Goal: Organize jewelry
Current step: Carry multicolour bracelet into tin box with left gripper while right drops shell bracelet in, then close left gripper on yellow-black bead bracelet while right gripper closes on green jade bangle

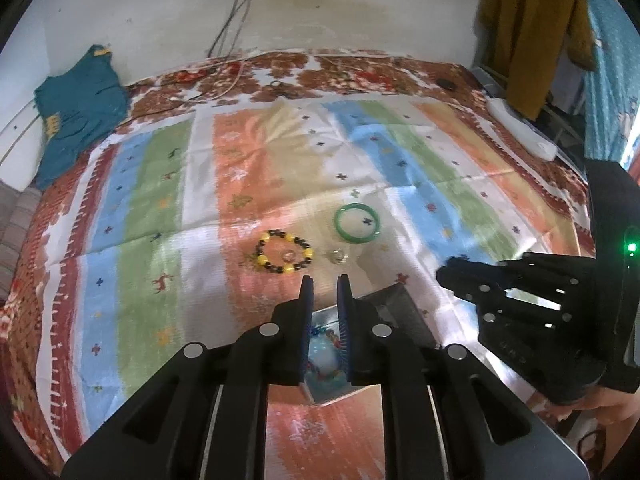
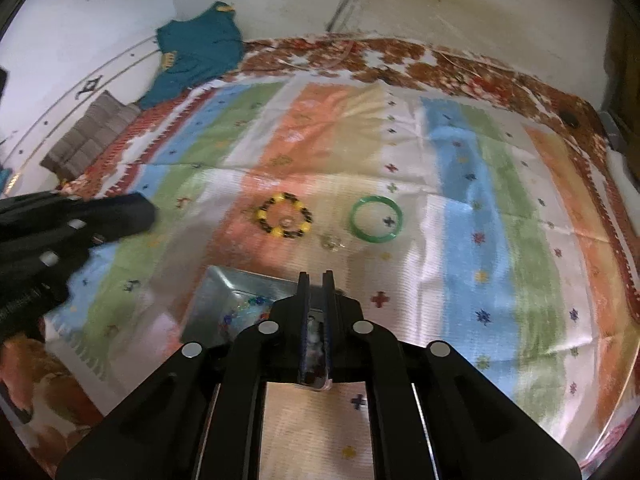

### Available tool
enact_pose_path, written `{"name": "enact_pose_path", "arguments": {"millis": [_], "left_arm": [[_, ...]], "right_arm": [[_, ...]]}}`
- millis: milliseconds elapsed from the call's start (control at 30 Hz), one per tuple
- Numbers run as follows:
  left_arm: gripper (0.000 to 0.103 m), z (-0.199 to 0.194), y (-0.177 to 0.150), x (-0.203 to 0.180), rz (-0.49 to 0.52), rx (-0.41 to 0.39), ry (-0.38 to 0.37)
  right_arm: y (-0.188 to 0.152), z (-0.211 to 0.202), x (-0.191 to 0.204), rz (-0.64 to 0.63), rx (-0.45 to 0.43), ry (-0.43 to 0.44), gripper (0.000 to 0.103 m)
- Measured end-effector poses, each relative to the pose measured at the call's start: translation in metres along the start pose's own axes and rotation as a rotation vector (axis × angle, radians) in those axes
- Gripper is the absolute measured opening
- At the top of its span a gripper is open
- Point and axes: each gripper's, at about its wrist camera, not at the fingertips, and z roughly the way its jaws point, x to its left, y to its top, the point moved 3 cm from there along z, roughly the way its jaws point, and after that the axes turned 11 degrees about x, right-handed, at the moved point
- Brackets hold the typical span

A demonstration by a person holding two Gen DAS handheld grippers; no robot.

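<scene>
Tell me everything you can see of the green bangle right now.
The green bangle is a plain closed ring, glossy and smooth like jade or glass, with no beads or clasp visible. It lies flat on the striped cloth, beyond the box, to the right of the yellow-and-black bead bracelet. Nothing touches it but the cloth.

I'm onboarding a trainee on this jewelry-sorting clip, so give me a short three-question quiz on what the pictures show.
1. True or false: the green bangle lies inside the metal tin.
2. What sits inside the yellow and black bead bracelet? A) a small ring B) a coin C) nothing
3. Which piece already lies in the tin?

Key: 1 false, it lies on the striped cloth. 2 A. 3 a multicoloured bead string.
</scene>
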Motion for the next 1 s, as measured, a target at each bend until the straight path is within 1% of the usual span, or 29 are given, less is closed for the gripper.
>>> {"name": "enact_pose_path", "arguments": {"millis": [33,167,233,267,367,433,500,533,600,700,933,1000], "left_arm": [[0.017,0.002,0.001,0.003,-0.01,0.006,0.002],[0.023,0.012,0.004,0.016,-0.046,0.027,0.026],[0.03,0.019,0.006,0.023,-0.067,0.042,0.042],[0.03,0.022,0.007,0.027,-0.077,0.049,0.051],[0.035,0.035,0.012,0.038,-0.103,0.075,0.082],[0.043,0.044,0.015,0.045,-0.122,0.093,0.101],[0.048,0.05,0.018,0.049,-0.137,0.103,0.11],[0.05,0.053,0.02,0.052,-0.143,0.107,0.114],[0.053,0.057,0.023,0.054,-0.145,0.111,0.125],[0.055,0.064,0.027,0.056,-0.135,0.123,0.141],[0.056,0.083,0.036,0.063,-0.131,0.154,0.169],[0.056,0.09,0.039,0.065,-0.126,0.163,0.178]], "right_arm": [[0.0,0.002,-0.002,0.002,0.002,-0.006,0.034],[0.006,0.008,-0.007,0.014,0.014,-0.009,0.035],[0.01,0.013,-0.011,0.024,0.022,-0.017,0.035],[0.012,0.015,-0.014,0.028,0.026,-0.025,0.035],[0.018,0.023,-0.023,0.052,0.038,-0.051,0.04],[0.023,0.029,-0.032,0.081,0.044,-0.064,0.042],[0.027,0.032,-0.039,0.116,0.044,-0.064,0.043],[0.028,0.033,-0.042,0.124,0.046,-0.06,0.048],[0.031,0.039,-0.044,0.131,0.056,-0.061,0.053],[0.036,0.048,-0.044,0.112,0.075,-0.078,0.058],[0.047,0.065,-0.051,0.126,0.093,-0.084,0.065],[0.05,0.07,-0.053,0.127,0.1,-0.083,0.066]]}}
